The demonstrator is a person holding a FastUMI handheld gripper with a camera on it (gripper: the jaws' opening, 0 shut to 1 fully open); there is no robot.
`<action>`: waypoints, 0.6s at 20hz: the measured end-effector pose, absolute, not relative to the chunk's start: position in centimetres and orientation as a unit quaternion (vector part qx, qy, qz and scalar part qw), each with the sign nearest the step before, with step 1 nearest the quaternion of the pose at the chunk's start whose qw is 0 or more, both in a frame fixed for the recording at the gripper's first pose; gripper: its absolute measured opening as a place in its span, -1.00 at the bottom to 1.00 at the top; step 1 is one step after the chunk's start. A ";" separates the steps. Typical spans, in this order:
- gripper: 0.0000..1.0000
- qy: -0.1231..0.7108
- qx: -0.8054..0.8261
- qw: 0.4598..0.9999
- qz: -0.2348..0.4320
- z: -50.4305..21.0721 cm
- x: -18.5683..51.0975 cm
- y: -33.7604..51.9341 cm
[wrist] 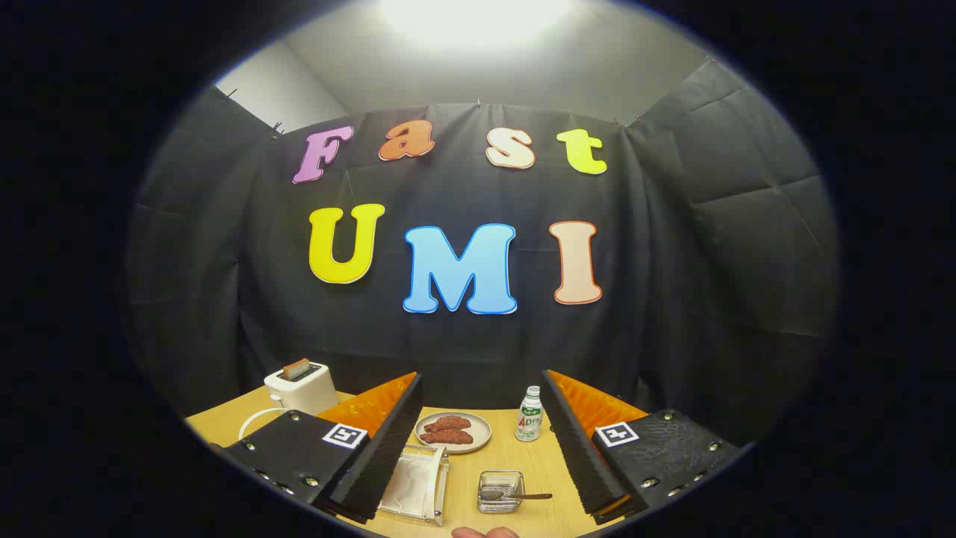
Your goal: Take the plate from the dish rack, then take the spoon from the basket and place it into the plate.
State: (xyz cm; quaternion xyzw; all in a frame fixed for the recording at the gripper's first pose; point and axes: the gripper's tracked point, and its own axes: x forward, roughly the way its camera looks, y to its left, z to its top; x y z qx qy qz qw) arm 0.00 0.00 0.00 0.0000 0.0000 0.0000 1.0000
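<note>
Gripper (pixel 478 456) is held wide open, nothing gripped, raised above the table (pixel 523 467). Plate (pixel 412 484) is seen standing in the dish rack (pixel 435 515), just ahead of the left finger. Spoon (pixel 515 495) is laid across the basket (pixel 500 489), between the fingers. Plate rim should be approached squarely, and pinched at its upper edge so tipping the rack is avoided.

I see a strong overhead lamp (pixel 475 16) blown out to white glare, leaving the ceiling washed. The wooden table (pixel 538 463) is evenly lit with soft shadows. Fisheye bending curves the booth walls outward, and detail softens toward the rim.
</note>
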 end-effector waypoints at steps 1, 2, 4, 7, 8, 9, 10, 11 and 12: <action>0.91 0.001 0.000 1.000 0.002 0.1 0.2 0.4; 0.91 0.002 0.001 1.000 0.004 0.2 0.4 0.8; 0.91 0.012 0.004 1.000 0.002 0.1 0.9 1.3; 0.91 0.030 0.009 0.999 0.000 -0.1 2.0 2.2; 0.91 0.036 0.010 0.999 0.001 -0.2 2.3 2.4; 0.92 0.043 0.010 0.999 0.003 -0.2 2.6 2.9; 0.92 0.048 0.009 0.999 0.005 -0.2 2.9 3.2; 0.92 0.052 0.007 0.999 0.007 -0.1 3.3 3.5; 0.92 0.056 0.006 0.998 0.010 -0.1 3.6 4.0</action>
